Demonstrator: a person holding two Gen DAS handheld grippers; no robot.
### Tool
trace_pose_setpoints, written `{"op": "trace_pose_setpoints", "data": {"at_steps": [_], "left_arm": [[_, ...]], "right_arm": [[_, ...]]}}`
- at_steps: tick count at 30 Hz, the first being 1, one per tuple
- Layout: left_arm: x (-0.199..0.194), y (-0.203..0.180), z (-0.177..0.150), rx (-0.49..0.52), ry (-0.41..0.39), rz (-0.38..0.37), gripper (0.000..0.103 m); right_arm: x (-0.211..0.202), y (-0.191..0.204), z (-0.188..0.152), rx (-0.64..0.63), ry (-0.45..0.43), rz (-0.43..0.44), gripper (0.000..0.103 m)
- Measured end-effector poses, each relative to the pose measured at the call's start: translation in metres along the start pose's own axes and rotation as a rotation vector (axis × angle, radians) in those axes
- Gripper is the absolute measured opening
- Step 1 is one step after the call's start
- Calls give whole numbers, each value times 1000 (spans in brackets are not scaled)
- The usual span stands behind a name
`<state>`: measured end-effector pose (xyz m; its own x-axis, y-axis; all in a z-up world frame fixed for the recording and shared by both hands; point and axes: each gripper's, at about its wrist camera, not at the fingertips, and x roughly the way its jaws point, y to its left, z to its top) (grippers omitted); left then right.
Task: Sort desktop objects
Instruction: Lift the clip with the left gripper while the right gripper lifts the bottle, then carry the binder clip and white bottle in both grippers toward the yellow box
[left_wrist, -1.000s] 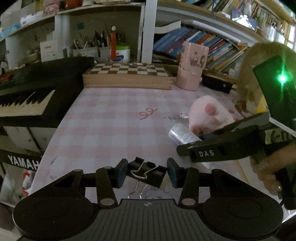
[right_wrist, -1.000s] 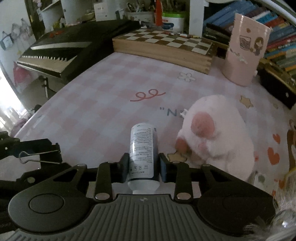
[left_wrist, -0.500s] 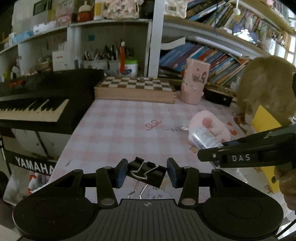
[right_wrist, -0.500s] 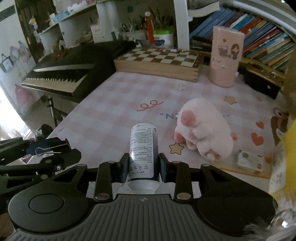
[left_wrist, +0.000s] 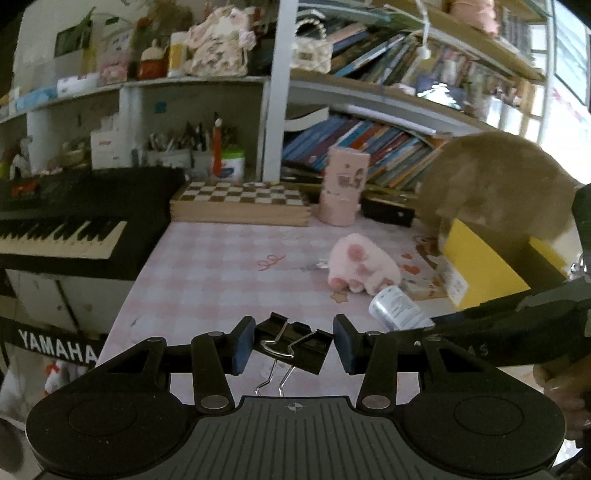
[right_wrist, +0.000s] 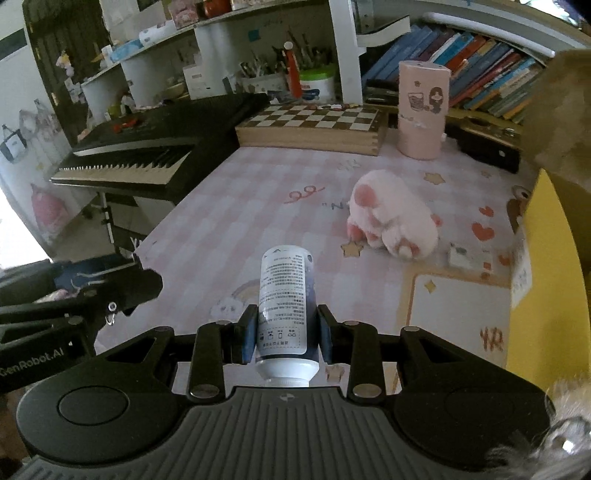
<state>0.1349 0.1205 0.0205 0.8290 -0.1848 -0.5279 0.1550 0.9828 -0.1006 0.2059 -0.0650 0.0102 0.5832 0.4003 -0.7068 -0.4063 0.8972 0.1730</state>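
My left gripper (left_wrist: 293, 341) is shut on a black binder clip (left_wrist: 295, 341) with wire handles, held above the near edge of the pink checked table (left_wrist: 221, 266). My right gripper (right_wrist: 286, 332) is shut on a white bottle (right_wrist: 286, 295) with printed text, held above the table's front; the bottle also shows in the left wrist view (left_wrist: 397, 308). A pink plush paw (right_wrist: 393, 216) lies on the table ahead of the bottle. A yellow box (right_wrist: 550, 280) stands at the right.
A wooden chessboard box (right_wrist: 314, 127) and a pink cylinder (right_wrist: 423, 110) stand at the back. A black Yamaha keyboard (right_wrist: 147, 155) sits left of the table. A brown plush toy (left_wrist: 491, 184) is behind the yellow box. Bookshelves rise behind.
Both grippers have risen and pulled back from the table with their objects still held. The plush paw and back objects now look farther away.
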Motion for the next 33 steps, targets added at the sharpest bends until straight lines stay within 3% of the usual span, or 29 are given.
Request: {"op": "trace_pose_setpoints", "data": {"at_steps": [15, 33], "left_arm": [[-66, 12, -45, -56, 35, -48, 44], [-96, -15, -74, 68, 93, -183, 44]], "right_arm": [[-52, 48, -69, 40, -7, -46, 30], [-104, 69, -138, 154, -10, -161, 30]]}}
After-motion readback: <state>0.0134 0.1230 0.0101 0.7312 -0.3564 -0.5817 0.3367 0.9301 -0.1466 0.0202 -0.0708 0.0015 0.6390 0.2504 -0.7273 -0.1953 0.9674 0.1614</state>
